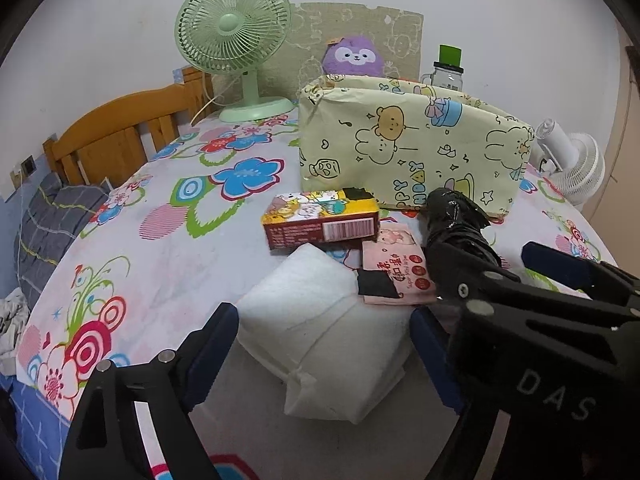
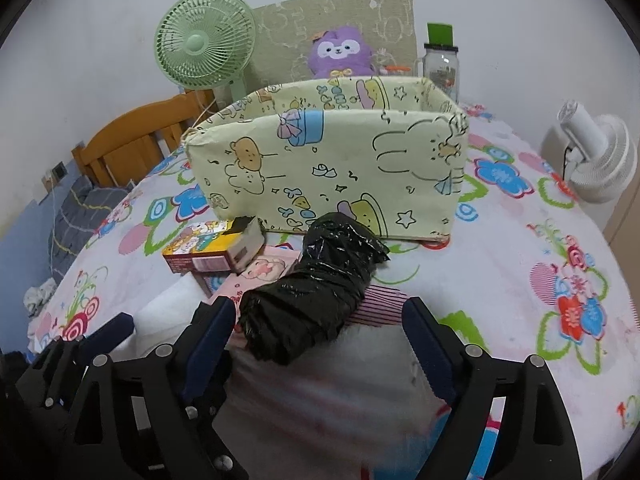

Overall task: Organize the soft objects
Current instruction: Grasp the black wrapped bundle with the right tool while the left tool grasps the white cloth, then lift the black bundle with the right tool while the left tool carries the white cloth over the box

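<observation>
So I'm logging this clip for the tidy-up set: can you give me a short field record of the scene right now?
surface: flowered bedsheet
container: yellow cartoon-print bin, upright, behind the items
loose items: white soft pack; black plastic bundle; pink wipes pack; printed carton
left gripper: open, straddling the white soft pack
right gripper: open, black plastic bundle between its fingers
background: green fan; purple plush; white fan

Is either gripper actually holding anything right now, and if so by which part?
Nothing is held. The left gripper stands open around the white pack, pads clear of it. The right gripper is open around the black bag roll, not touching.
</observation>
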`<state>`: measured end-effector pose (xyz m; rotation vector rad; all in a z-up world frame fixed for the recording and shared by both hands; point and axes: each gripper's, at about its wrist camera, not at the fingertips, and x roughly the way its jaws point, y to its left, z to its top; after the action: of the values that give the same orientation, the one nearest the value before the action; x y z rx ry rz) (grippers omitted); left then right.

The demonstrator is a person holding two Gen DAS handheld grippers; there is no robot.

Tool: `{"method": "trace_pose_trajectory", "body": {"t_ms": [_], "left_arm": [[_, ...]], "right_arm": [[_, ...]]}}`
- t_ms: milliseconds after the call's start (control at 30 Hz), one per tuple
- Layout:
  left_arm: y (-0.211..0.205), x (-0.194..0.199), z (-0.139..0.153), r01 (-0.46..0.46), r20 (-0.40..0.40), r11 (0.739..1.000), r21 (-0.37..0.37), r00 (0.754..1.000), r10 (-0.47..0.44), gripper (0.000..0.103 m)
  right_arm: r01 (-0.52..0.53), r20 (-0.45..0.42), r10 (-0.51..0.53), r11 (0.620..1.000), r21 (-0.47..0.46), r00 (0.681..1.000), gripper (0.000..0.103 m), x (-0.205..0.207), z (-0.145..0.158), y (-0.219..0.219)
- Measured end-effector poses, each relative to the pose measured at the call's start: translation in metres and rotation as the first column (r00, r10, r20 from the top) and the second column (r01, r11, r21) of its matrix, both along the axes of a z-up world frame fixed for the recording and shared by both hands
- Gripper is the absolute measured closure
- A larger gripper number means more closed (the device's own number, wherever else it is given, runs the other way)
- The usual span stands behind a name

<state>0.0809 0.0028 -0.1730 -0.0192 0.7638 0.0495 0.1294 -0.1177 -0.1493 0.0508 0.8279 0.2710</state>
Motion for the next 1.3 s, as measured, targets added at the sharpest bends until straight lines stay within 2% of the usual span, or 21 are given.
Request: {"method": "trace_pose_trajectory", "body": {"t_ms": [33,67,133,300,400,567,1000,1300], "left_arm": [[0.000,0.000,-0.001,0.002,-0.002,1.000,-0.001,1.000,-0.002,0.017],[0.000,0.001,-0.003,0.007,-0.008,1.000,-0.002,1.000,-0.007,0.024],[-0.001,0.001,-0.003,0.011,-0.012,1.000,-0.007,1.000,-0.011,0.029],[0.002,-0.003,0.001,0.003,-0.001,1.000,-0.011,1.000,-0.003,0.055],[0.006,-0.004,0.002,-0.007,-0.001,1.000,-0.023,1.000,0.007,0.061],[0.005,-0.010,0.007,-0.009,0.009,1.000,-0.030,1.000,0.009,0.065],[-0.001,-0.025,0.041,-0.016,0.092,0.999,-0.029,0.996,0.019,0.066],[-0.007,-0.028,0.063,-0.009,0.122,1.000,-0.023,0.992,0.011,0.066]], "right_arm": [[0.003,-0.007,-0.003,1.000,0.001,1.000,0.019,0.002,-0.002,0.000],[0.005,-0.014,-0.005,1.000,0.002,1.000,0.030,0.004,-0.004,0.000],[-0.001,-0.036,0.002,1.000,0.008,0.999,0.044,0.006,-0.009,0.001],[0.009,-0.034,-0.009,1.000,0.008,0.999,0.053,0.005,-0.011,-0.001],[0.011,-0.022,-0.011,1.000,0.006,1.000,0.056,0.001,-0.008,-0.001],[0.021,0.008,-0.021,1.000,0.005,1.000,0.057,-0.007,0.002,-0.004],[0.017,0.078,-0.018,1.000,0.015,0.997,0.056,-0.025,0.035,-0.012],[0.012,0.122,-0.015,1.000,0.021,0.992,0.056,-0.033,0.060,-0.016]]}}
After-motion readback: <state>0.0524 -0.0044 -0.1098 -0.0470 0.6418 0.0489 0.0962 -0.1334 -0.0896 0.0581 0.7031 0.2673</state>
